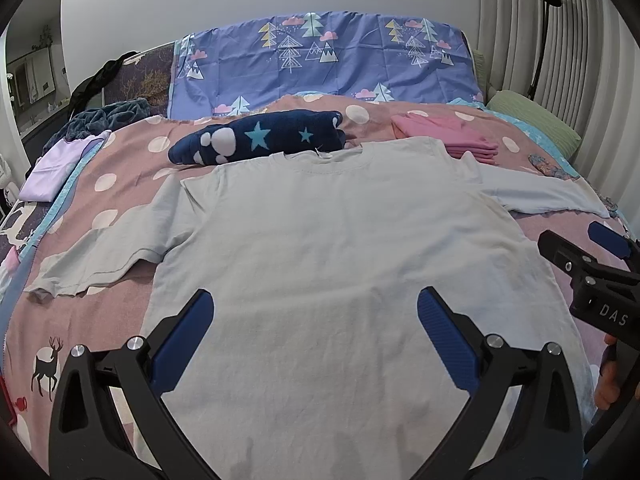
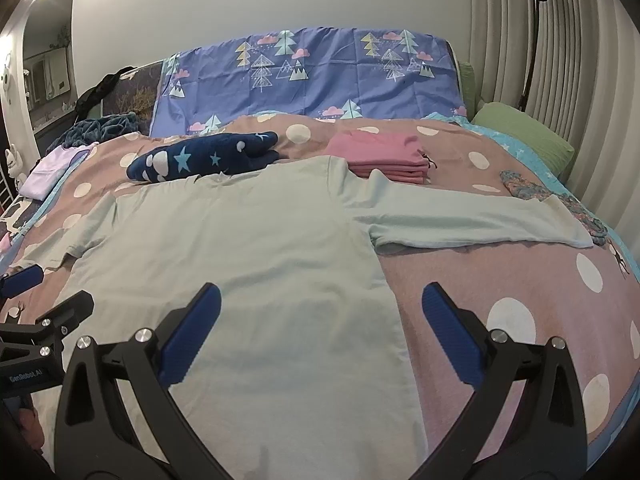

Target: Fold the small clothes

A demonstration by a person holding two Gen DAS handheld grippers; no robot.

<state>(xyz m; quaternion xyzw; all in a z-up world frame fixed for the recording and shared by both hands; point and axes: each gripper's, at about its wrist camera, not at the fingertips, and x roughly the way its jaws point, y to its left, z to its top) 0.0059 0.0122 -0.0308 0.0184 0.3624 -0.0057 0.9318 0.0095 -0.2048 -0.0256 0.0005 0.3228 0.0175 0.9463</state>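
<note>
A pale grey T-shirt (image 1: 320, 240) lies spread flat on the bed, collar away from me, both sleeves out to the sides; it also shows in the right wrist view (image 2: 240, 248). My left gripper (image 1: 316, 320) is open and empty, hovering over the shirt's lower middle. My right gripper (image 2: 320, 316) is open and empty, over the shirt's right side edge. The right gripper also shows at the right edge of the left wrist view (image 1: 592, 264), and the left gripper at the left edge of the right wrist view (image 2: 36, 292).
The bed has a pink polka-dot cover (image 2: 500, 292). Behind the shirt lie a navy star-print garment (image 1: 260, 138) and a folded pink stack (image 1: 448, 132). A lilac folded piece (image 1: 56, 168) sits far left, a green pillow (image 2: 524, 140) far right, a floor lamp (image 2: 532, 32) beyond.
</note>
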